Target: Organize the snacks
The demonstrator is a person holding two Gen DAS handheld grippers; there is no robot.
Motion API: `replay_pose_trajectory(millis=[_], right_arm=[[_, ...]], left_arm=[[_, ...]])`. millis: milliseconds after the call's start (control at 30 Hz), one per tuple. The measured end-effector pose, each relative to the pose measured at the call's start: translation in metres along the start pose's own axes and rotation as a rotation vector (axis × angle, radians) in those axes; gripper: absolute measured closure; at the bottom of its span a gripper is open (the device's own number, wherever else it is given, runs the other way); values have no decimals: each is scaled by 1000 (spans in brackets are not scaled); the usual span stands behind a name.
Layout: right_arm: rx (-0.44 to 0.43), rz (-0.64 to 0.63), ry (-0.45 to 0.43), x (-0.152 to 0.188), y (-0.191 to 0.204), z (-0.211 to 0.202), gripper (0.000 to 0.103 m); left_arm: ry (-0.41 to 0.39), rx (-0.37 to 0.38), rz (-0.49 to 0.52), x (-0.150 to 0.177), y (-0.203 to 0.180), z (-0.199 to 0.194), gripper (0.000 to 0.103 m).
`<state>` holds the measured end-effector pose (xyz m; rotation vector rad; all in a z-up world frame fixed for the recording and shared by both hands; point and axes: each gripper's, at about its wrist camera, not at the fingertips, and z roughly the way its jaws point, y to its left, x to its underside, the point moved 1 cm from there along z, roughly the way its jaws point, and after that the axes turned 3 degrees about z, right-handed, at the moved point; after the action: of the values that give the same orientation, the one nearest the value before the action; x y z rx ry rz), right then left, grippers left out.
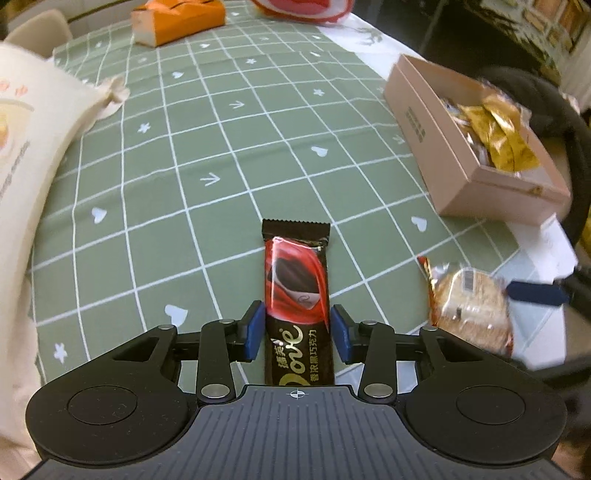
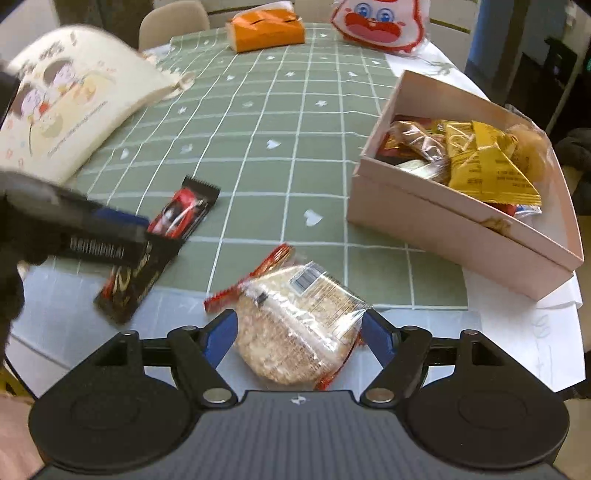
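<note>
A dark Dove chocolate bar (image 1: 297,295) with a red swirl lies flat on the green checked tablecloth (image 1: 207,147). My left gripper (image 1: 297,325) straddles its lower half, the blue pads (image 1: 255,328) right at its edges without squeezing the wrapper. From the right wrist view this gripper (image 2: 122,236) is a blur across the bar (image 2: 177,214). A round rice cracker in a clear packet (image 2: 295,325) sits between the fingers of my right gripper (image 2: 299,336), whose pads (image 2: 376,339) touch both its sides. The same packet (image 1: 472,306) shows blurred in the left wrist view.
A pink cardboard box (image 2: 443,229) with several wrapped snacks stands at the right. A cream cartoon-printed bag (image 2: 62,110) lies at the left. An orange tissue pack (image 2: 266,29) and a red-and-white cartoon bag (image 2: 380,26) sit at the far edge, with a chair (image 2: 173,22) behind.
</note>
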<state>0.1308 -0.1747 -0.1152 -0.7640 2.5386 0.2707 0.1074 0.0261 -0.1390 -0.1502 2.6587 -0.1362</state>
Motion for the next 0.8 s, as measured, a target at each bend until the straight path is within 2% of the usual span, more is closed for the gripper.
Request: replay_pose_trajectory(millis=[133, 267, 300, 333, 400, 500, 567, 600, 667, 733, 800], right_arm=[[112, -204, -52, 15, 14, -8, 27], [310, -347, -101, 27, 7, -16, 27], [316, -334, -107, 27, 2, -18, 27], [284, -280, -102, 25, -4, -22, 27], [165, -97, -76, 17, -18, -28, 27], [35, 232, 47, 7, -36, -20, 27], [-8, 352, 130, 5, -39, -9, 27], [-18, 374, 132, 4, -37, -5, 27], [31, 348, 117, 0, -29, -2, 27], [97, 249, 87, -2, -19, 0, 27], [185, 87, 58, 1, -6, 3, 27]], left_arm=[[-10, 65, -32, 1, 12, -2, 60], [-21, 97, -60, 2, 18, -3, 60], [-24, 92, -48, 3, 17, -3, 60], [-25, 85, -35, 3, 15, -3, 60], [-29, 59, 1, 4, 9, -3, 60], [-31, 39, 24, 5, 3, -3, 60], [-34, 43, 27, 8, 3, -4, 60], [-35, 49, 28, 8, 4, -4, 60], [-32, 61, 25, 9, 6, -5, 60], [-27, 71, 23, 10, 8, -5, 60], [-22, 79, 27, 10, 9, -6, 60]])
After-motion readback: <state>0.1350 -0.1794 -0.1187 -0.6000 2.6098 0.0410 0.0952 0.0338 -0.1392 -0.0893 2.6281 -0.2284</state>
